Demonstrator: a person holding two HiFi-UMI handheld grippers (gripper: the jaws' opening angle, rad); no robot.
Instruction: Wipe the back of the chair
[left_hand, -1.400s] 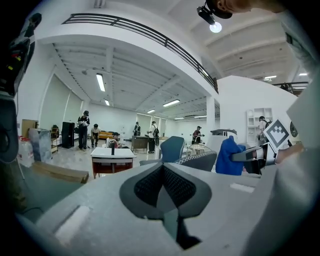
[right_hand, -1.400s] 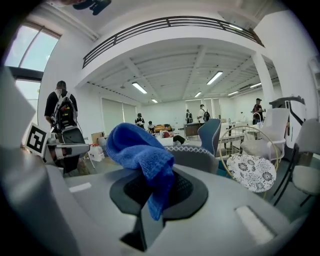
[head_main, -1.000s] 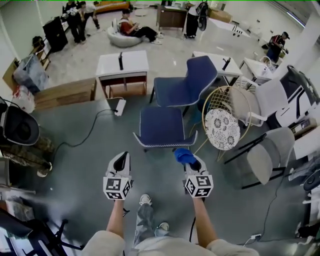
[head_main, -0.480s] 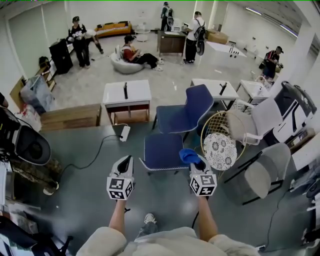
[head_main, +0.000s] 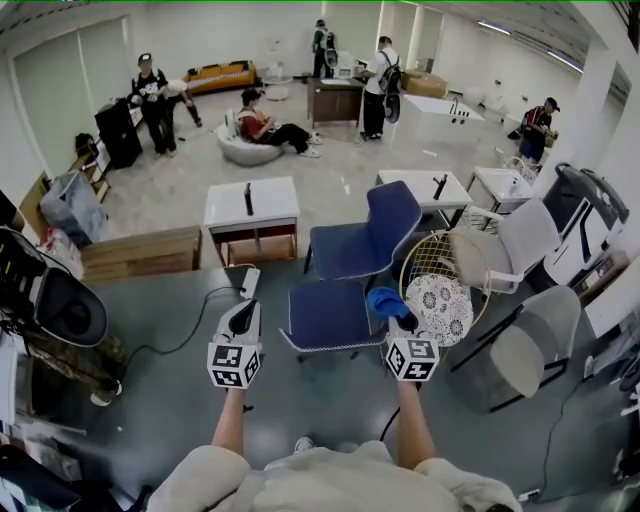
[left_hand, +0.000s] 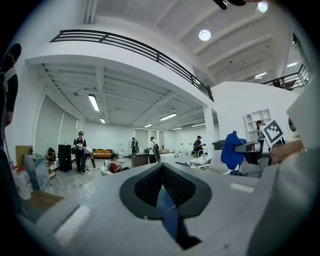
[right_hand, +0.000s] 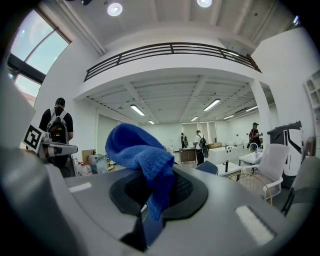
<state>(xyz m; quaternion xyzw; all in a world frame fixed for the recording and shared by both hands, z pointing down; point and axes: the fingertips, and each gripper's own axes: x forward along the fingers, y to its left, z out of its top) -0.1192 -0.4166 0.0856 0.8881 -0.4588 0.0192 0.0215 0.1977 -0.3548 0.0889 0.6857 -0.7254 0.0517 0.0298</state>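
Note:
A blue chair (head_main: 325, 312) stands just ahead of me on the grey floor, with a second blue chair (head_main: 385, 225) behind it. My right gripper (head_main: 397, 312) hovers over the near chair's right edge, shut on a bunched blue cloth (head_main: 384, 300). In the right gripper view the cloth (right_hand: 142, 155) bulges up out of the closed right gripper (right_hand: 160, 192). My left gripper (head_main: 243, 318) is held left of the chair, apart from it. In the left gripper view my left gripper (left_hand: 162, 187) has its jaws together with nothing between them, and the cloth (left_hand: 231, 149) shows at the right.
A round wire chair with a lace cushion (head_main: 441, 292) stands right of the blue chairs, with grey chairs (head_main: 525, 345) beyond it. A power strip with its cable (head_main: 248, 281) lies on the floor ahead left. A white table (head_main: 251, 205) stands farther back, and several people are at the far end.
Both grippers have moved forward and up toward the near blue chair, the cloth still in the right one. The head view has lifted and shows more of the room.

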